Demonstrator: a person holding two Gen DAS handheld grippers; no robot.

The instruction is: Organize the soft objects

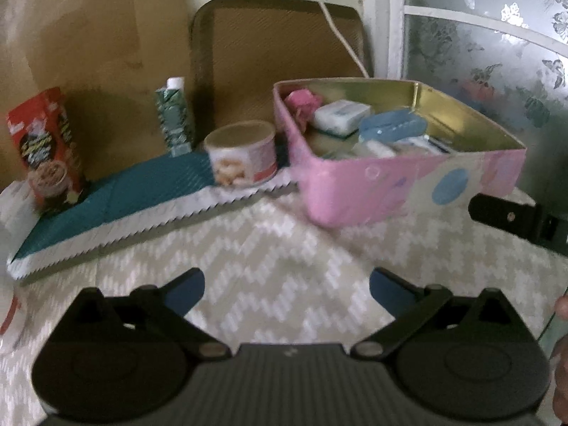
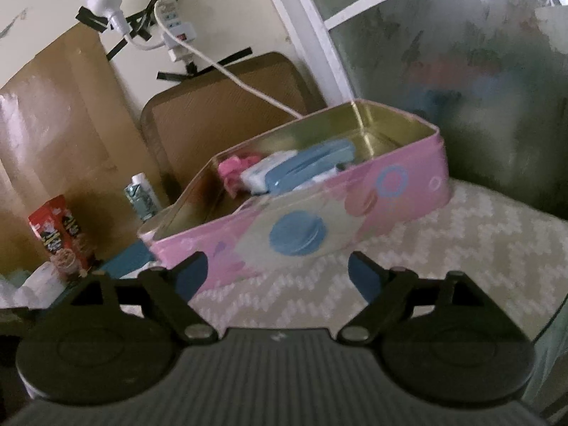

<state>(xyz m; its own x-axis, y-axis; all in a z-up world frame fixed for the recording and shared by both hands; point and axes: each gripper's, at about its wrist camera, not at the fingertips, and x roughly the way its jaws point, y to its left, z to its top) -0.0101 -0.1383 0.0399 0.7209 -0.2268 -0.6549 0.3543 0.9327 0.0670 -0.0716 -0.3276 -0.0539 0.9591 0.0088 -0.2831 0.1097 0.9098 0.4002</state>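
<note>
left gripper: jaws wide, empty | right gripper: jaws wide, empty | pink tin: ahead of both, holding what look like soft packs

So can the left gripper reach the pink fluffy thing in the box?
Probably yes. The left gripper is open and empty, the pink tin has no lid on, and the pink fluffy thing sits uncovered in its far corner.

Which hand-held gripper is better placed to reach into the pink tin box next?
Probably right: the right hand-held gripper hangs open just before the pink rectangular tin box; the left hand-held gripper, also open, sits farther back.
</note>
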